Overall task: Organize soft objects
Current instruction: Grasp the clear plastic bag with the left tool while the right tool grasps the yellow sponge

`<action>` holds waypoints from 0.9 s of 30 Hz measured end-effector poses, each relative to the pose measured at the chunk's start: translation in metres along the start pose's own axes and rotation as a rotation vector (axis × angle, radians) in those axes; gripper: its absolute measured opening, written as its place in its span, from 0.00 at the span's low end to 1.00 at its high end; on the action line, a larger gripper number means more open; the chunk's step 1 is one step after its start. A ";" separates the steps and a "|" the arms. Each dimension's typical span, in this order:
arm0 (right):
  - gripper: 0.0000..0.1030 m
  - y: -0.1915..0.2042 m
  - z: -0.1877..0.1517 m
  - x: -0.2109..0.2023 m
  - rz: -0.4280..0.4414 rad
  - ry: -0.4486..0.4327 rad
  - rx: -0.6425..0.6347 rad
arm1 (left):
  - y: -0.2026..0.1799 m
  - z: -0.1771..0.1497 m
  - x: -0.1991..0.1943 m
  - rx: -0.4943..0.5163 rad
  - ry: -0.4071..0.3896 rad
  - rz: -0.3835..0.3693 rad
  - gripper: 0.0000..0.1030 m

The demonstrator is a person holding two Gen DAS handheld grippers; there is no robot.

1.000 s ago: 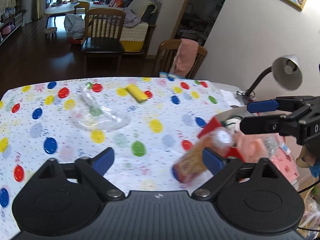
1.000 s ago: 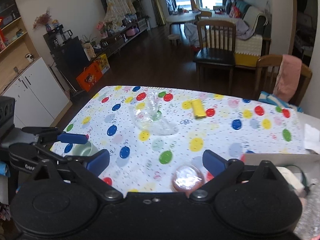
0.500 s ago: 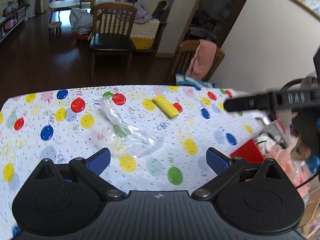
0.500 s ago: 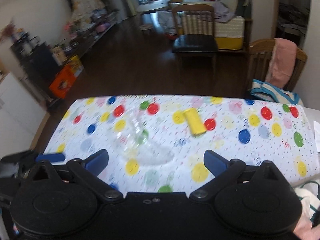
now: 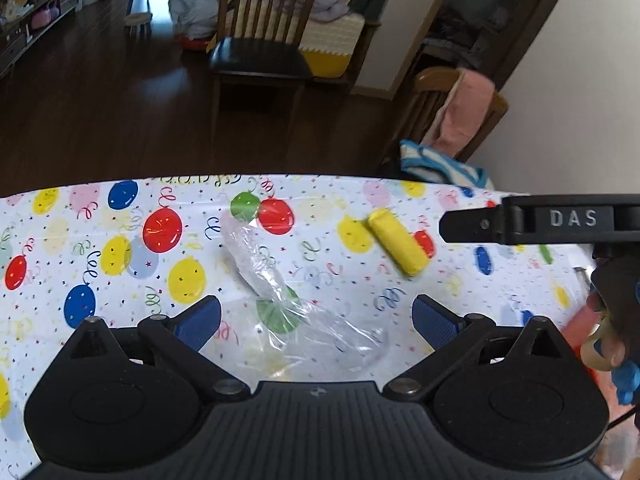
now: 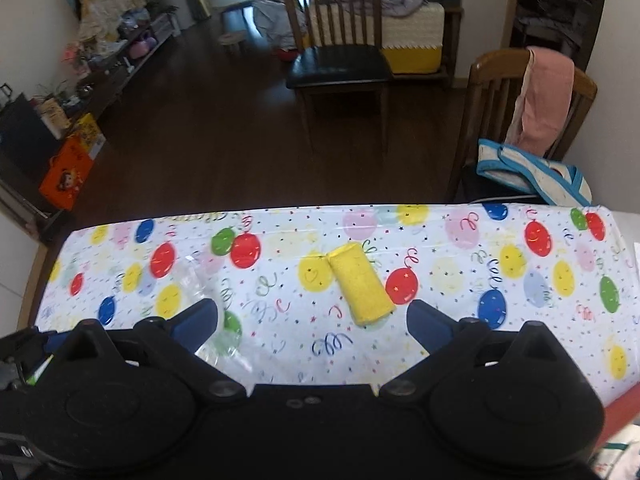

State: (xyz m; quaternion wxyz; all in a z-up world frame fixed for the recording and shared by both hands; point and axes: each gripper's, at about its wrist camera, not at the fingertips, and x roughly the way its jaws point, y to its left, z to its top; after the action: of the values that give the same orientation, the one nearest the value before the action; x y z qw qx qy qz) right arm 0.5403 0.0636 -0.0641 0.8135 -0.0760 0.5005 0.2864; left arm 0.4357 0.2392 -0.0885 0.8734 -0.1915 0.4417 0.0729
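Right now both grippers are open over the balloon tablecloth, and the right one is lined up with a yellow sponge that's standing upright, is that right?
Not quite. The yellow sponge is lying flat on the balloon tablecloth, not upright; the right wrist view shows it. The rest holds: the right gripper and left gripper are both open, and the sponge lies ahead between the right one's fingers.

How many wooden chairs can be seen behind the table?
2. One chair with a dark seat stands apart on the floor. The other chair, right, close to the table, has a pink cloth on its back. More may be hidden.
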 end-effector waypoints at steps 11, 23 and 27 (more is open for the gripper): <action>0.97 -0.013 0.013 0.085 -0.056 0.075 0.098 | 0.016 0.020 0.079 -0.036 0.076 0.072 0.99; 0.86 -0.026 0.005 0.138 -0.109 0.142 0.127 | 0.036 0.020 0.134 -0.116 0.144 0.130 0.98; 0.84 -0.023 0.003 0.142 -0.131 0.130 0.102 | 0.034 0.016 0.142 -0.110 0.146 0.124 0.87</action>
State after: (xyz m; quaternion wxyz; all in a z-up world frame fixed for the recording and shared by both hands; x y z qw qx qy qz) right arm 0.6024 0.1005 -0.1882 0.7990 -0.0856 0.5602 0.2011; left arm 0.5226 0.2707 -0.2022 0.8208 -0.2164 0.5107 0.1366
